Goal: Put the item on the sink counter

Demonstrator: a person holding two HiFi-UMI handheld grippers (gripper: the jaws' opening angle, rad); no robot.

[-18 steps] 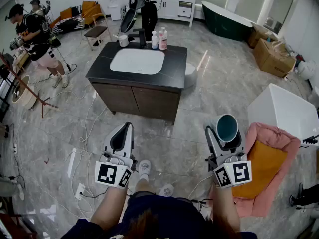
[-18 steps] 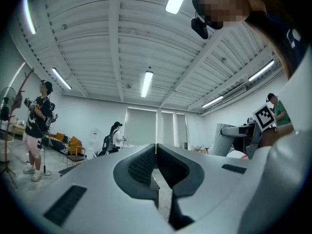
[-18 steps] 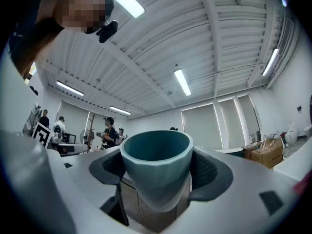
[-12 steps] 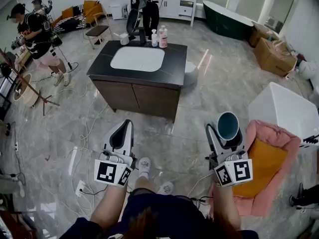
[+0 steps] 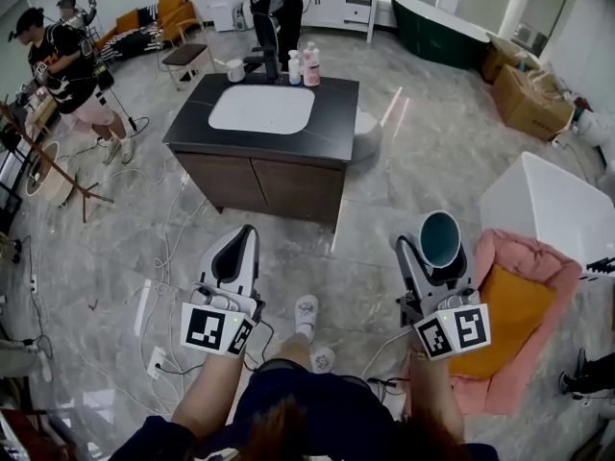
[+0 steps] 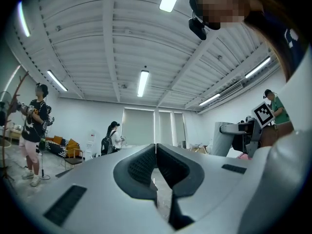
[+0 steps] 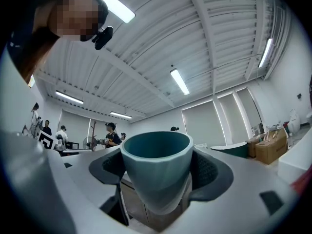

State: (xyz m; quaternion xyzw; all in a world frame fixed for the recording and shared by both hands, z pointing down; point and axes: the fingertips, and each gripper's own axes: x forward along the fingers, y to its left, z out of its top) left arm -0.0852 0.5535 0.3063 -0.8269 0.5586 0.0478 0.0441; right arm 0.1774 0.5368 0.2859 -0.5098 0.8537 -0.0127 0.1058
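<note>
Your right gripper has its jaws clamped on a teal ceramic cup with faceted sides, one jaw on each side of it. The cup stands upright, with its open mouth up. You hold it above the grey marble floor, well apart from the sink counter. This is a dark wooden cabinet with a black stone surface and a white rectangular basin sunk in it. The counter stands ahead of you, further away than both grippers.

Your left gripper has its jaws together, and nothing is between them.

At the far edge of the surface there is a black tap with a small white cup to its left. To its right are what seem to be two bottles, too small to describe more. Just right of your right gripper, a pink seat with an orange cushion is on the floor.
</note>
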